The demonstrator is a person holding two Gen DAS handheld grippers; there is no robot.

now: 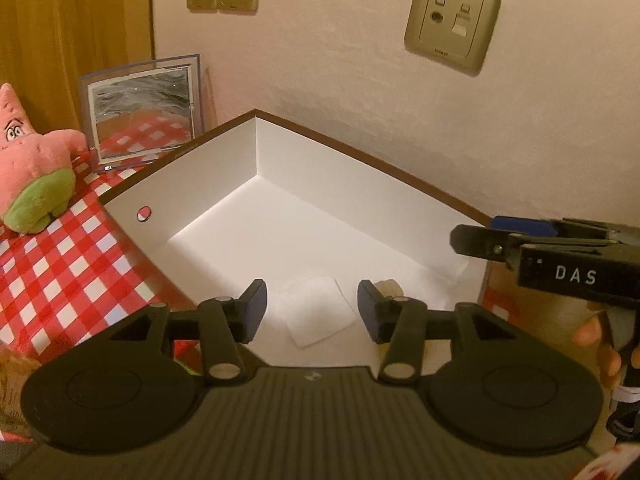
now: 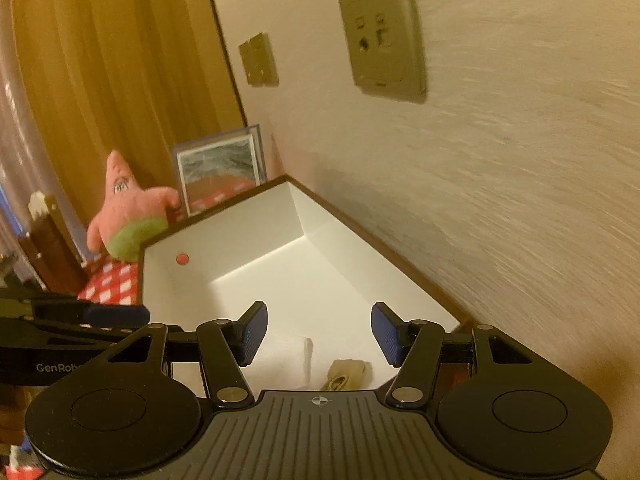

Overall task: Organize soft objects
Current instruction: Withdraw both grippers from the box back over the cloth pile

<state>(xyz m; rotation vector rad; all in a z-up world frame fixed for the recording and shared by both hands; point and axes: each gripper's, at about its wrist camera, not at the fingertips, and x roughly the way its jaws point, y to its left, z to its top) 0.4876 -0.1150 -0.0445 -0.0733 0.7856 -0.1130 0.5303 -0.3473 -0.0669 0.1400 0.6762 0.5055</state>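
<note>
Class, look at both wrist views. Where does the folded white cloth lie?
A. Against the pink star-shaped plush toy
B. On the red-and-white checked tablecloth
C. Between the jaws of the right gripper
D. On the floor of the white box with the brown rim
D: the folded white cloth lies flat on the floor of the white box with the brown rim, beside a small beige fabric piece.

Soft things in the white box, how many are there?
2. A folded white cloth lies on the floor of the white box, and a small beige cloth bundle lies beside it. The grippers may hide more.
</note>
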